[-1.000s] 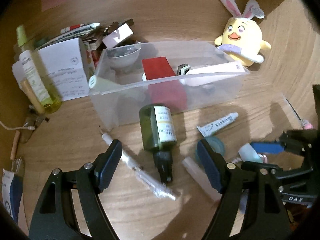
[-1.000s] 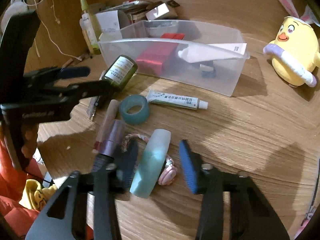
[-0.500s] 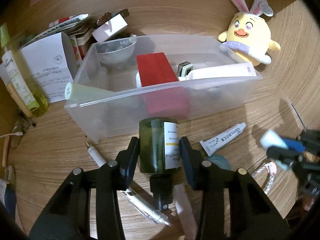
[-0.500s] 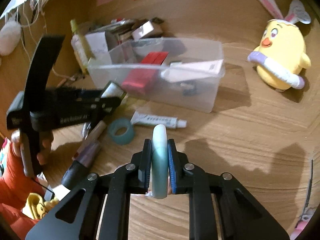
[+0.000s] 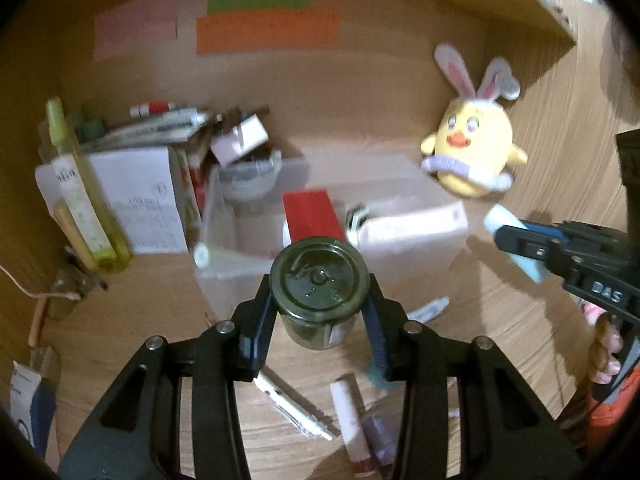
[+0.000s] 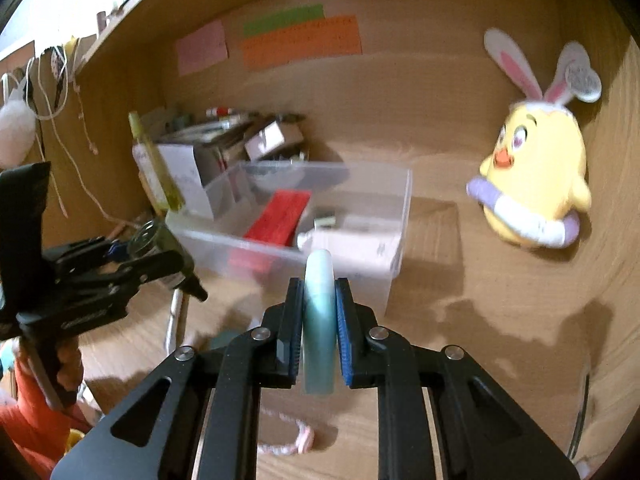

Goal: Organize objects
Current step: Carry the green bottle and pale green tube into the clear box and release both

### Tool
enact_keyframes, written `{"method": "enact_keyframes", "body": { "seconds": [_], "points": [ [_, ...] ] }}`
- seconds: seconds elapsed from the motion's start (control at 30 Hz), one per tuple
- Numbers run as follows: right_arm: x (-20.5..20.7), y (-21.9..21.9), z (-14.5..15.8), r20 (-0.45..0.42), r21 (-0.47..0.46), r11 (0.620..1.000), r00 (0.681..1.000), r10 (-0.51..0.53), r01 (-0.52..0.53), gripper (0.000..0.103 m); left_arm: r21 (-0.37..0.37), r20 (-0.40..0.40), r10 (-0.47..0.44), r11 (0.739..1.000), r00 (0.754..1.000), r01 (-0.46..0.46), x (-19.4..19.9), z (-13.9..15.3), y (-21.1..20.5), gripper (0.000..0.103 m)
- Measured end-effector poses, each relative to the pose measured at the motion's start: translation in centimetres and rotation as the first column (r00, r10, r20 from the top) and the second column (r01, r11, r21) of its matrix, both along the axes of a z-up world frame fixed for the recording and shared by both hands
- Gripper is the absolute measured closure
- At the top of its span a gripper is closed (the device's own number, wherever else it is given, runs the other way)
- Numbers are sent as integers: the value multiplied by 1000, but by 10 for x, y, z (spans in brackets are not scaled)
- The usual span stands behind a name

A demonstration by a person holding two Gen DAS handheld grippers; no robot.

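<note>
My left gripper (image 5: 319, 304) is shut on a dark green glass bottle (image 5: 319, 280), lifted off the desk with its base toward the camera. It shows at the left of the right wrist view (image 6: 154, 240). My right gripper (image 6: 318, 312) is shut on a pale teal tube (image 6: 319, 312), held in the air in front of the clear plastic bin (image 6: 394, 240). The tube also shows in the left wrist view (image 5: 516, 240). The bin (image 5: 224, 280) holds a red box (image 5: 312, 216), a white box and small items.
A yellow bunny plush (image 6: 532, 184) sits right of the bin. Boxes, papers and a yellow-green bottle (image 5: 76, 200) stand at the back left. A pen (image 5: 296, 408), lip tubes (image 5: 352, 424), a white tube (image 5: 430, 308) and a pink hair tie (image 6: 292, 440) lie on the wooden desk.
Both grippers closed on their objects and lifted them: the left raised and tilted the green bottle off the desk, the right raised the teal tube toward the bin.
</note>
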State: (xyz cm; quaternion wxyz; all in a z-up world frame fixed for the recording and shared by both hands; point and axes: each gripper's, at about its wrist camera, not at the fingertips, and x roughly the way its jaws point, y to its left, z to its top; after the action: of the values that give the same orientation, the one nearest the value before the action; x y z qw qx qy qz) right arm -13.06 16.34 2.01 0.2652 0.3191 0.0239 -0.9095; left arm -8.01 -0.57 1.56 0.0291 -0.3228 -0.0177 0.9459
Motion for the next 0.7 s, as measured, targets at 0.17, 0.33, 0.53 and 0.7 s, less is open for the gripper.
{"method": "enact_keyframes", "body": {
  "seconds": [0.17, 0.33, 0.53, 0.7],
  "points": [
    [-14, -12, 20, -41, -17, 1000, 999, 9, -10, 89, 14, -73, 12, 1000, 997, -11, -1, 27, -4, 62],
    [-28, -26, 31, -62, -11, 1000, 998, 16, -17, 89, 21, -130, 23, 1000, 991, -21, -8, 51, -9, 62],
    [-53, -40, 37, -51, 4, 1000, 999, 14, -14, 89, 13, -160, 36, 999, 986, -34, -25, 66, -10, 62],
    [-77, -53, 23, 3, 33, 999, 1000, 15, -15, 89, 28, -113, 32, 999, 993, -29, -52, 56, -11, 62]
  ]
}}
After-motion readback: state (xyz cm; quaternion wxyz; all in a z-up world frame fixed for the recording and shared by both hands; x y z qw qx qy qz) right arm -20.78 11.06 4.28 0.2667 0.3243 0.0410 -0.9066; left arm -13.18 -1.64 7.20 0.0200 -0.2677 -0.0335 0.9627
